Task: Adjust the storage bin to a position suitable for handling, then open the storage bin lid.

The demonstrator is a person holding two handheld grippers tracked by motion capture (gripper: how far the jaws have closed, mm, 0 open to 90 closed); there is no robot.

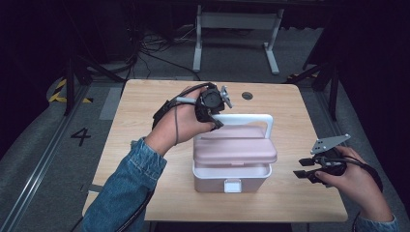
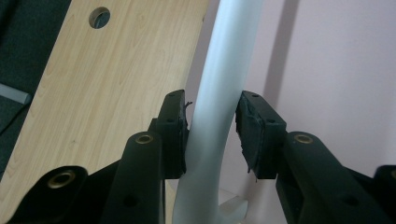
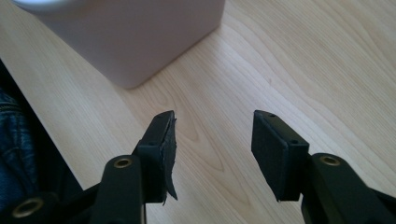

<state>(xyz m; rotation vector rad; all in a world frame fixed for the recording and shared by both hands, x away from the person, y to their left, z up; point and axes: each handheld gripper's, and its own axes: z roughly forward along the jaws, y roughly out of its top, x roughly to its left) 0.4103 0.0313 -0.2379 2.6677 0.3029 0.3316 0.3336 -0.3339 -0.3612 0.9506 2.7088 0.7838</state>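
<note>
1. The left claw is set astride the white handle of the pink box. The handle runs up between its two pads, touched by the left-hand pad, while a narrow gap shows at the other pad. A light pinch or a loose bracket is judged; no firm squeeze can be confirmed.
2. The handle is raised upright over the rear edge of the lid, probably so that it can be steered or steadied from above while the box rests on the surface.
3. The box sits directly below and in front of the left claw, with its white front latch on the side away from that claw.
4. The right claw is spread with nothing between its pads; only bare surface lies under it.
5. The pink wall of the box lies ahead and to the left of the right claw, near but not touching. It is judged to be held clear, in readiness at the box's side.
</note>
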